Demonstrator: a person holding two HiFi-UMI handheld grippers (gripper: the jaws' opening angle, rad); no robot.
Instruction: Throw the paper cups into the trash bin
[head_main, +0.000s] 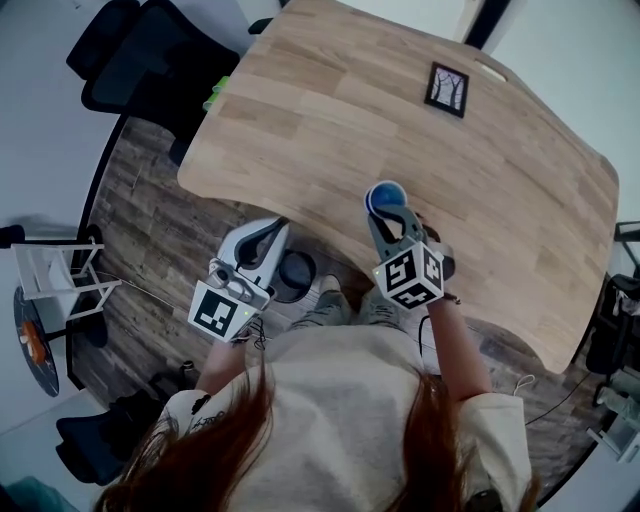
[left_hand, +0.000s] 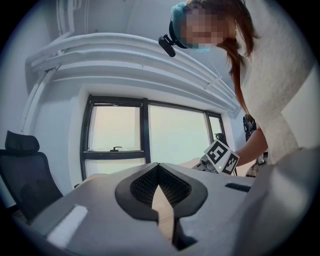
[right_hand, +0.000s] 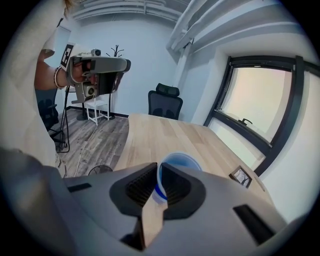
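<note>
My right gripper (head_main: 388, 215) is shut on the wall of a blue paper cup (head_main: 386, 196), held just above the wooden table's (head_main: 330, 110) near edge. In the right gripper view the cup (right_hand: 180, 161) sits pinched between the dark pads (right_hand: 142, 186), its open mouth tilted away from the camera. My left gripper (head_main: 262, 240) hangs off the table's front edge, over the floor, jaws together and nothing in them. Just right of it, under the table edge, stands a dark round trash bin (head_main: 296, 277). The left gripper view points up at a window and shows no cup.
A small framed picture (head_main: 447, 89) lies on the far side of the table. Black office chairs (head_main: 150, 55) stand at the far left corner. A white stand (head_main: 60, 275) and a floor lamp base are on the wood floor at left.
</note>
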